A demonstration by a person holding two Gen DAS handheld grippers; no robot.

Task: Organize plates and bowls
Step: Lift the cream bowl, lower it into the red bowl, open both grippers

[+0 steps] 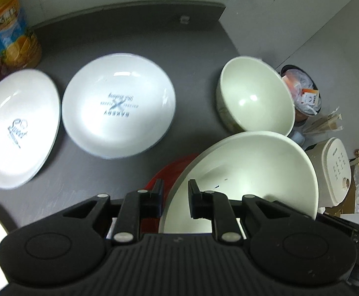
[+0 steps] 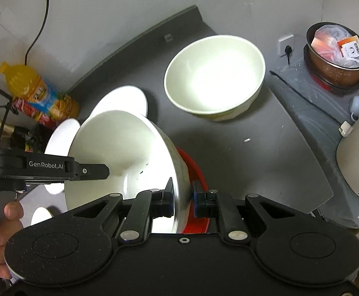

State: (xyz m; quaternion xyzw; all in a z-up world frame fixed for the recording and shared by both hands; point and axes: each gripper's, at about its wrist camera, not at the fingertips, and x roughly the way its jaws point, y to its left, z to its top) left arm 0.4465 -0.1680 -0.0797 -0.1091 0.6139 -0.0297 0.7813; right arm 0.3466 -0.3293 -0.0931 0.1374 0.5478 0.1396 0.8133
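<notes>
A large cream bowl is tilted and held above the dark table. My right gripper is shut on its rim. My left gripper straddles the opposite rim, jaws a little apart, one finger inside and one outside; it also shows in the right wrist view. A red plate lies under the bowl. A second cream bowl stands farther back. Two white printed plates lie to the left.
A juice bottle stands at the back left by the wall. Beyond the table's right edge are a copper pot with bags, a white rice cooker and a small cup. A cable hangs on the wall.
</notes>
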